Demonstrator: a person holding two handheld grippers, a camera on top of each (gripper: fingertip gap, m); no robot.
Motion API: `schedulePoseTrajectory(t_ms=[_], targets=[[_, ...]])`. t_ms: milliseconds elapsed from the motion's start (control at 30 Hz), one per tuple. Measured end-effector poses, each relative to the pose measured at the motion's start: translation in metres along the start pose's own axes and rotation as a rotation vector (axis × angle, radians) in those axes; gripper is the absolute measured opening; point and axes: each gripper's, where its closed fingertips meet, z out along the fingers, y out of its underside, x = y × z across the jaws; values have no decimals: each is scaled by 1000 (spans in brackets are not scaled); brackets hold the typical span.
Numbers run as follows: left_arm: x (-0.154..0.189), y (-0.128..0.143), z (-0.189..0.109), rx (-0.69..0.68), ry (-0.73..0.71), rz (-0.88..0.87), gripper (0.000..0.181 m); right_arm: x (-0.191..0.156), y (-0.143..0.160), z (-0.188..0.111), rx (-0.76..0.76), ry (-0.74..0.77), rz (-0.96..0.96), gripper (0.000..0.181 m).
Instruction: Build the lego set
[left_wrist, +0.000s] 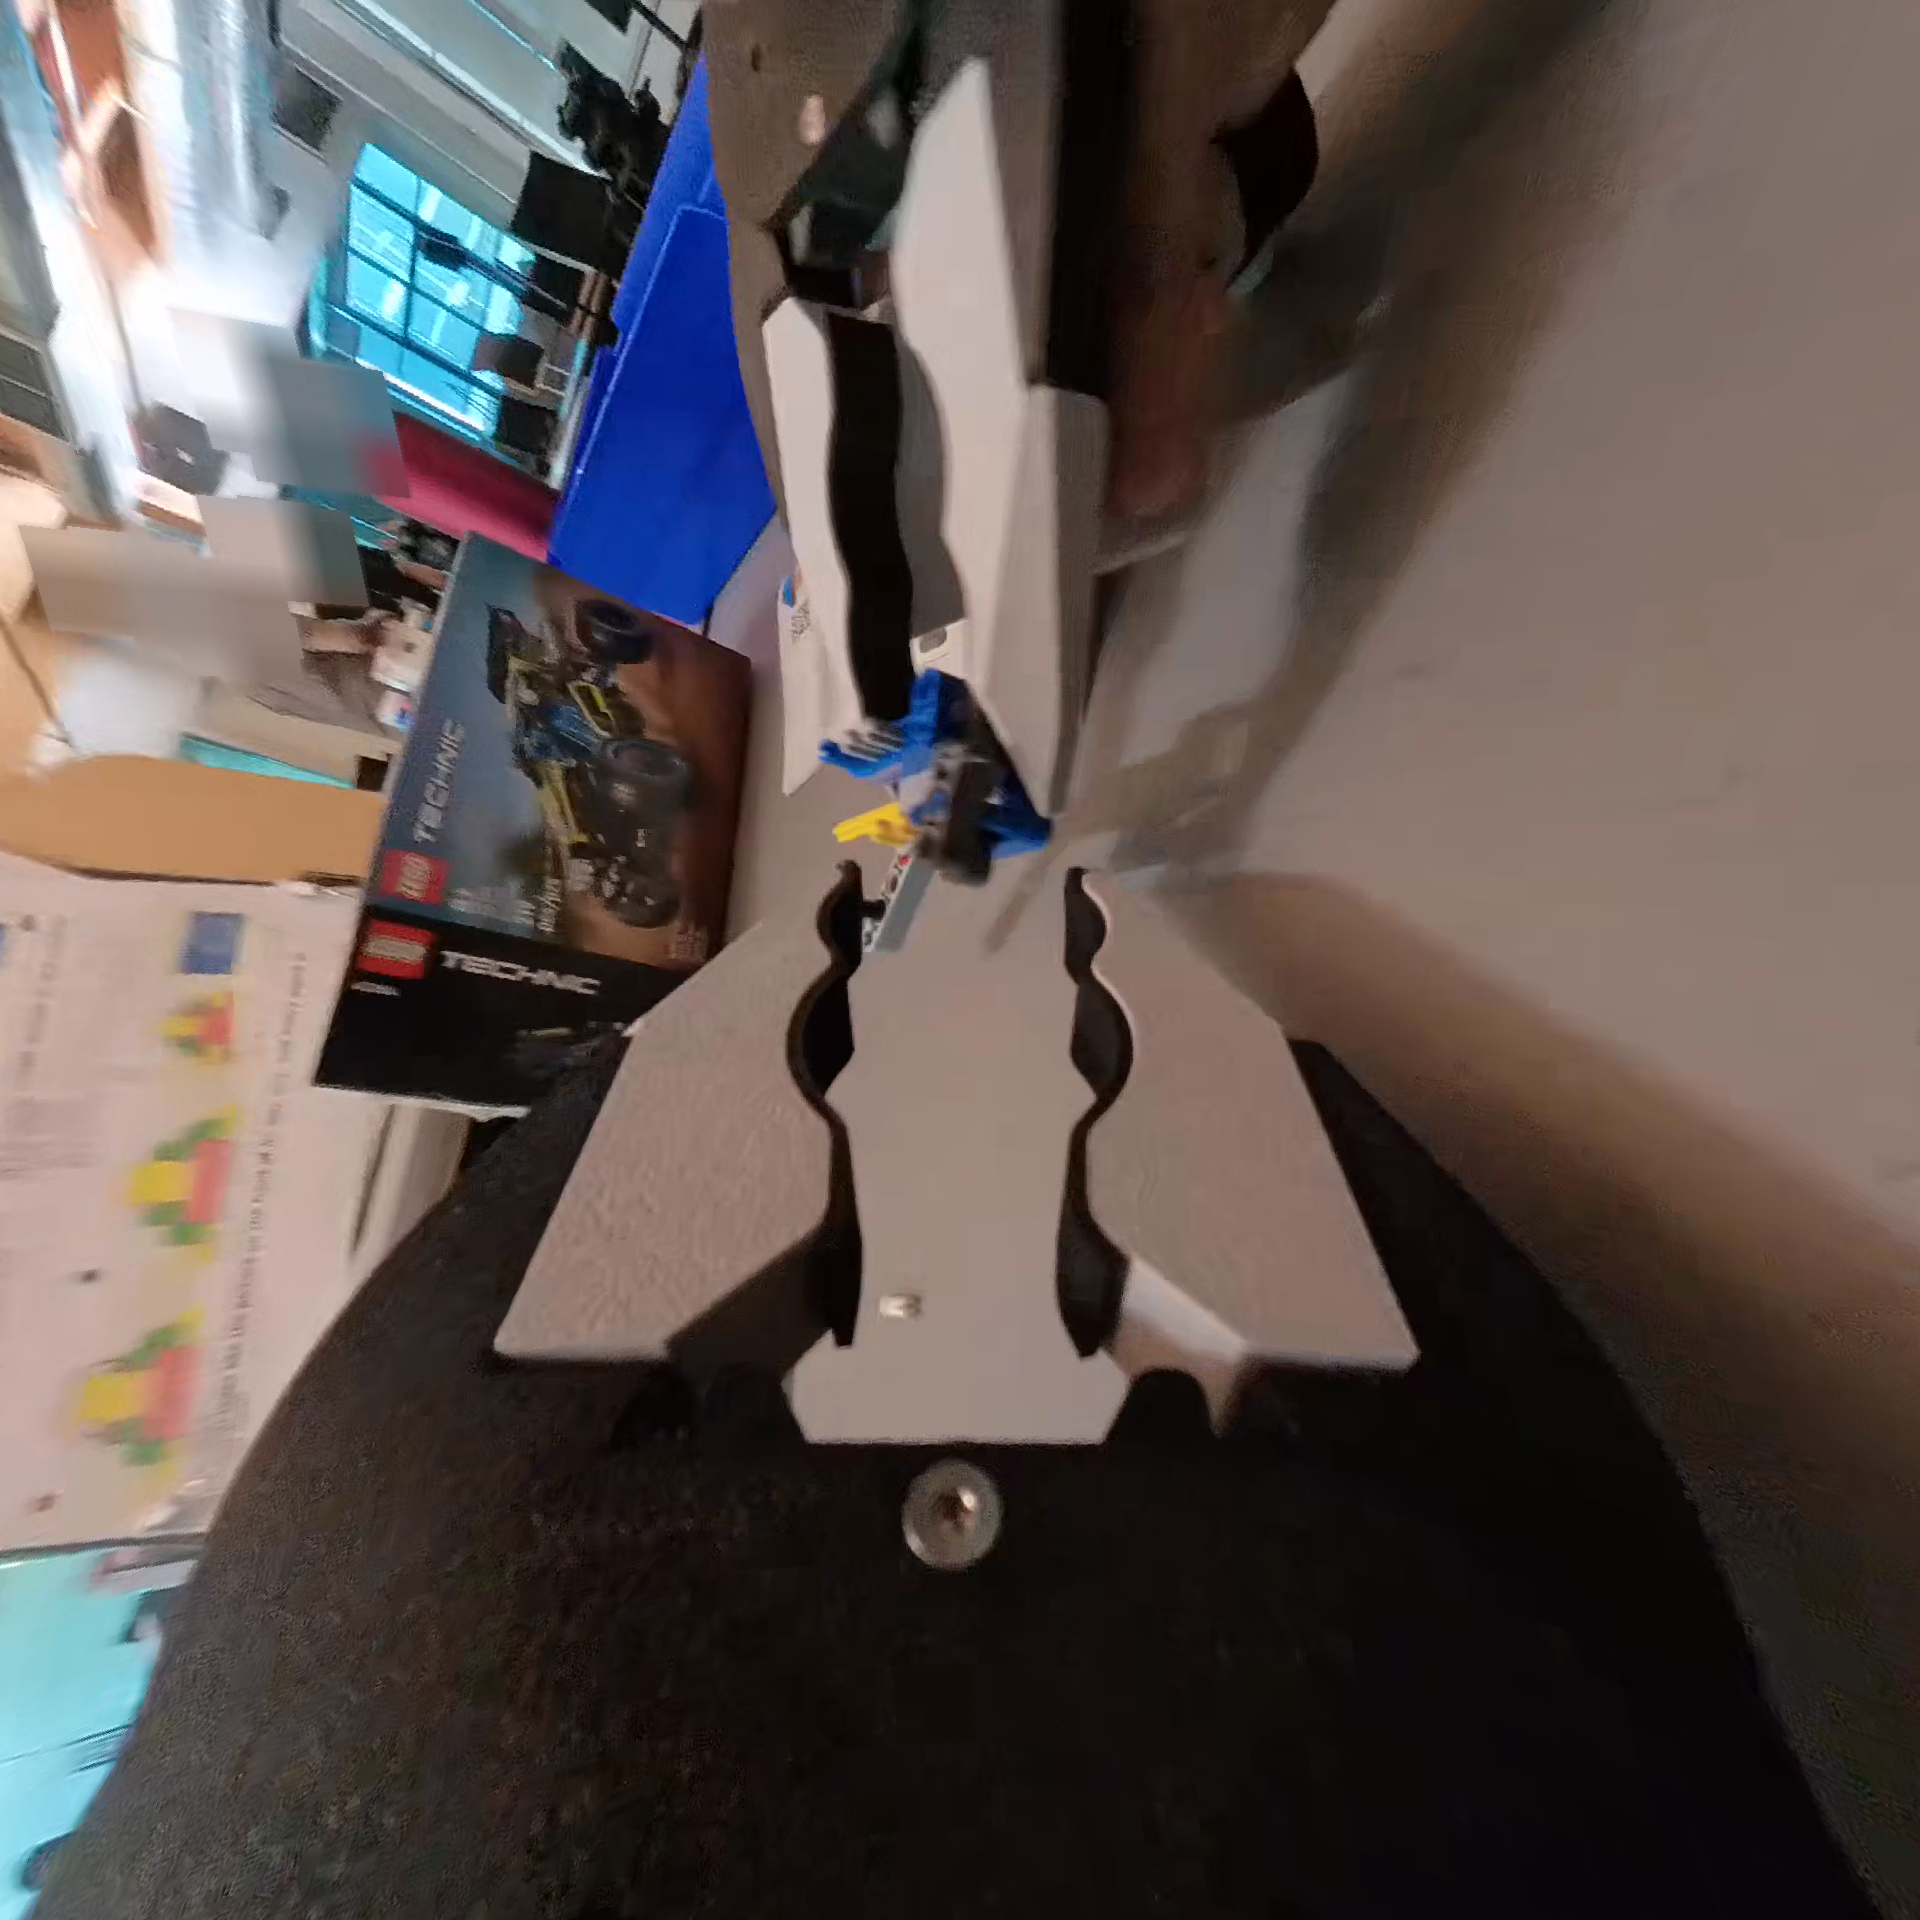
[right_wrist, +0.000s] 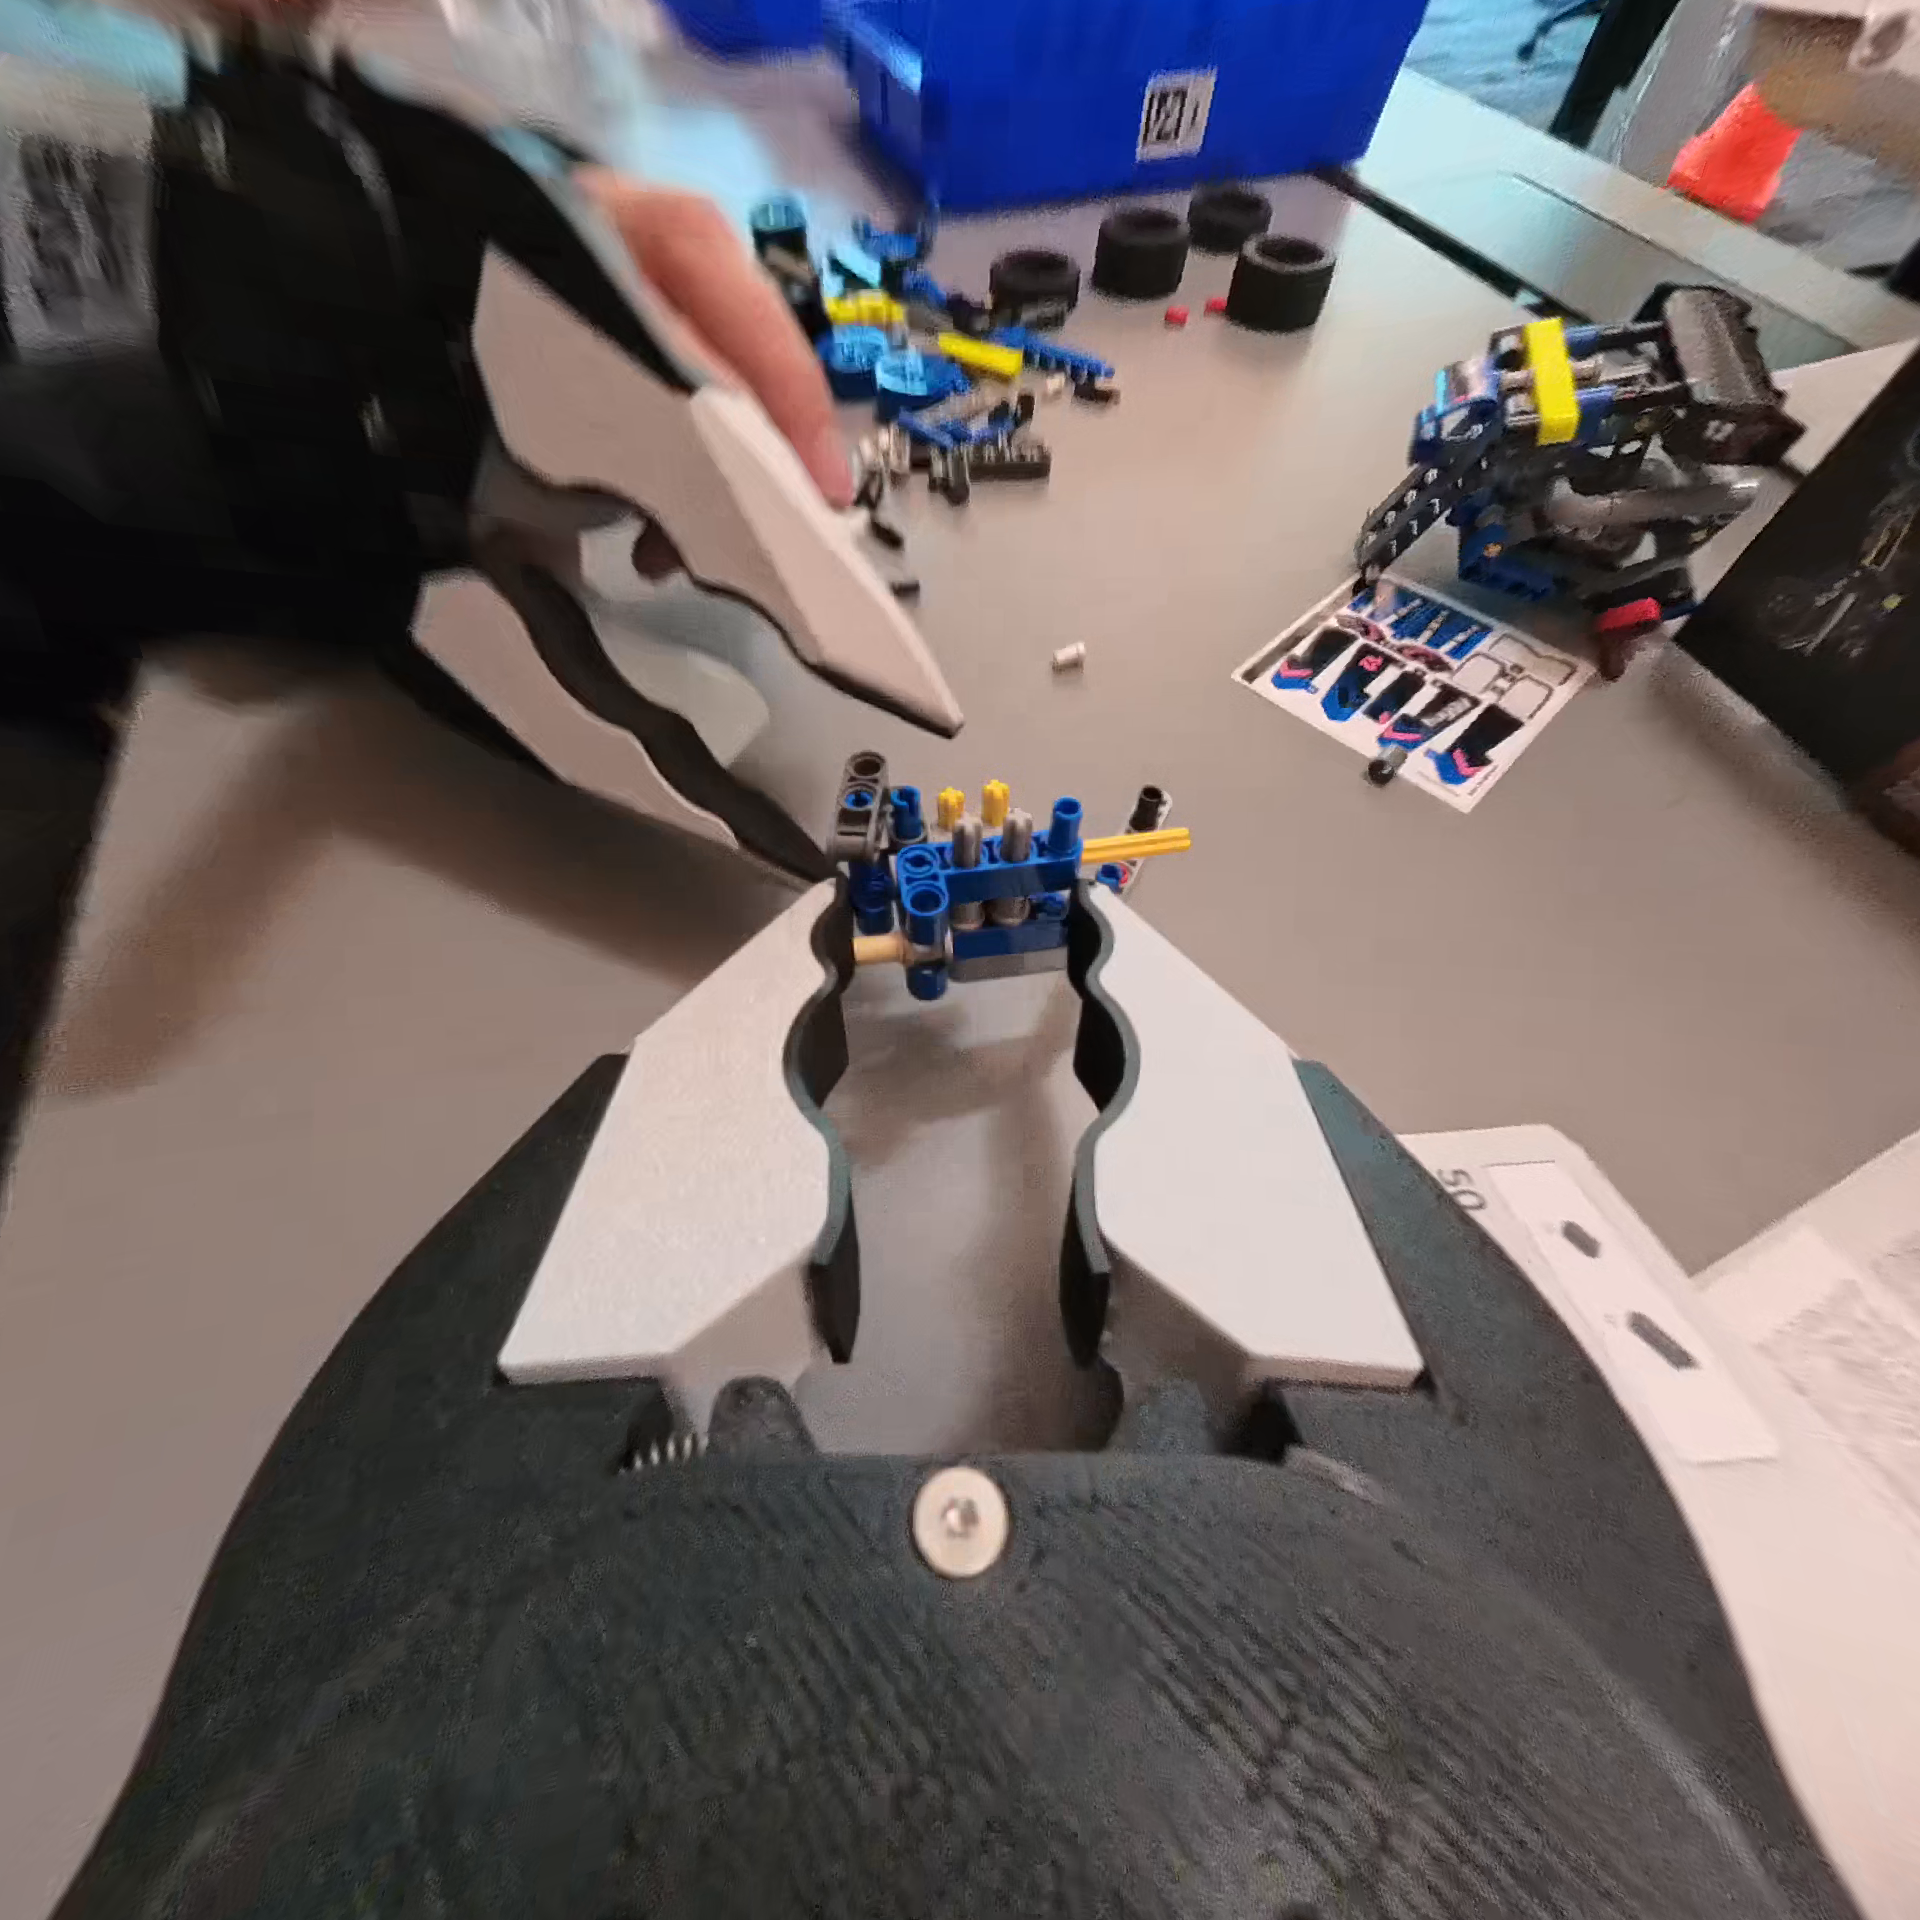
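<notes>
A grey surface (right_wrist: 1195, 582) in a cluttered workroom carries the lego work.

Nearest, the right gripper (right_wrist: 961, 914) pinches a small blue sub-assembly (right_wrist: 966, 883) with yellow axles, held above the surface. The left gripper (left_wrist: 961, 894) is spread and holds nothing, its tips just beside that piece. Further off lie a sticker sheet (right_wrist: 1413, 686), loose parts (right_wrist: 935, 374), a partly built vehicle (right_wrist: 1579, 457), four black tyres (right_wrist: 1143, 249), and a blue bin (right_wrist: 1122, 94) behind.
</notes>
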Motion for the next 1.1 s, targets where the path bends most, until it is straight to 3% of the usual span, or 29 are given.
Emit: schedulePoseTrajectory(t_ms=[133, 267, 400, 500, 700, 900, 1000, 1100], targets=[[-9, -7, -7, -11, -91, 47, 40, 3, -6, -6, 64, -60, 218, 40], [-12, -7, -3, -49, -115, 12, 39, -1, -7, -5, 78, -100, 311, 40], [-11, -10, 0, -63, -108, -27, 37, -8, -4, 1, 41, -134, 343, 40], [-7, -8, 1, -74, -84, -27, 26, -9, -4, 2, 46, -156, 392, 40], [-8, -5, 0, -104, -80, -15, 25, -8, -3, 4, 45, -157, 444, 40], [-5, 1, 0, -203, -98, 120, 25, -7, 2, 9, 6, -118, 449, 40], [-6, 2, 0, -180, -83, 51, 25, -6, 2, 8, 6, -99, 412, 40], [-12, 9, -3, -184, -81, -34, 25, -3, 4, -2, -49, -2, 229, 44]])
